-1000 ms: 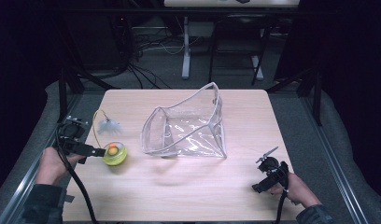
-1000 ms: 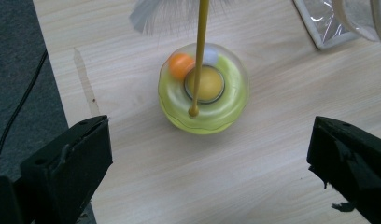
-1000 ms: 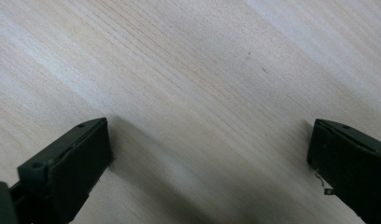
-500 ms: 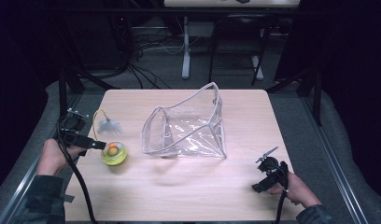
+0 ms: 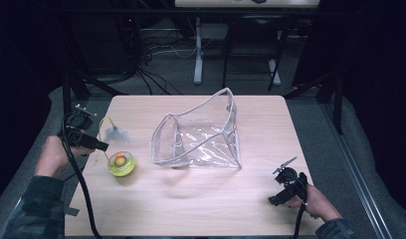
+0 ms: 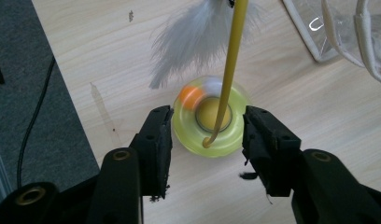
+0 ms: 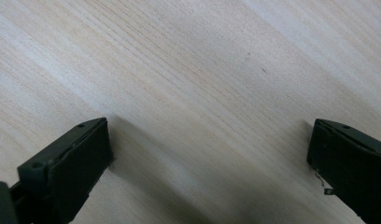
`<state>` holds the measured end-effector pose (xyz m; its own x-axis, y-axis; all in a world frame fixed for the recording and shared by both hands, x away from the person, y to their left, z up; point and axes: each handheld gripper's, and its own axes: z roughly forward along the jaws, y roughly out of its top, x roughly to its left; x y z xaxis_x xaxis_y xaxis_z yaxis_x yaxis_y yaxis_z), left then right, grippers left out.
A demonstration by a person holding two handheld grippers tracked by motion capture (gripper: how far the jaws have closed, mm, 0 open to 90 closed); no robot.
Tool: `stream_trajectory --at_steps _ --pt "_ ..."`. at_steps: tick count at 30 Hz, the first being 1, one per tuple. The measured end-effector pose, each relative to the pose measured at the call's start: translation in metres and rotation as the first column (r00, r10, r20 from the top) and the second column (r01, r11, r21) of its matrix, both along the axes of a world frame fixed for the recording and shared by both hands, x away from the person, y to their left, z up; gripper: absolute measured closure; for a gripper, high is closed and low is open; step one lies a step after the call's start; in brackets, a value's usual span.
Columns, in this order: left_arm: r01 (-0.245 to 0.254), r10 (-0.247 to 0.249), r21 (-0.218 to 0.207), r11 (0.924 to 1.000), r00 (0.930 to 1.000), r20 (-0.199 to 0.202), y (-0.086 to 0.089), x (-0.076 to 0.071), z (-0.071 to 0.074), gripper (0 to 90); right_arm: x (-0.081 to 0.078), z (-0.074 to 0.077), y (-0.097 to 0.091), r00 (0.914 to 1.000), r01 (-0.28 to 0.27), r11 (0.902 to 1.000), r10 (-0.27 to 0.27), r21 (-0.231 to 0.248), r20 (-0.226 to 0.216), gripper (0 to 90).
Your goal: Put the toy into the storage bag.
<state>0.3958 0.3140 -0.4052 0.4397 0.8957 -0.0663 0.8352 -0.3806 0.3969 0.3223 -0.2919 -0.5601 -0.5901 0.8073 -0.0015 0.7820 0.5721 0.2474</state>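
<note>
My left claw hangs over the yellow-green ring toy near the left edge of the desk. Its jaws have just been closing, and they now stand on either side of the ring — I see a narrow gap at each pad, so nothing is gripped. A yellow wand rises from the middle of the ring and carries a white feather; an orange ball sits in the ring's track. In the high view the left claw sits just left of the toy. Toward the middle of the desk lies a clear plastic pouch, its mouth gaping. My right claw rests near the front right corner — jaws spread wide over bare wood, holding nothing.
</note>
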Motion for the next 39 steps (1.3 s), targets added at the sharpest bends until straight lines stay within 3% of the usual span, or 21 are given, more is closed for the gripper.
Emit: stream_trajectory --at_steps 8,15,26,39 --pt "0.015 -0.015 -0.015 0.9998 0.9991 -0.04 0.004 0.011 0.01 58.6 0.0 0.0 0.0 1.0 -0.003 1.0 0.003 -0.002 0.001 0.0" --pt "0.038 -0.039 -0.004 0.9993 0.9976 -0.058 0.0 0.018 0.013 64.9 0.001 0.002 -0.001 0.9998 -0.016 0.9997 0.016 -0.017 -0.012 0.0" --pt "0.078 -0.075 0.044 0.996 0.9949 -0.068 -0.011 0.022 0.012 79.8 0.0 0.0 -0.001 1.0 -0.003 1.0 0.003 -0.006 0.006 0.0" --pt "0.074 -0.07 0.062 0.9953 0.9951 -0.07 -0.007 0.02 0.016 80.3 -0.001 0.0 0.0 1.0 0.0 1.0 0.0 -0.001 0.008 0.0"
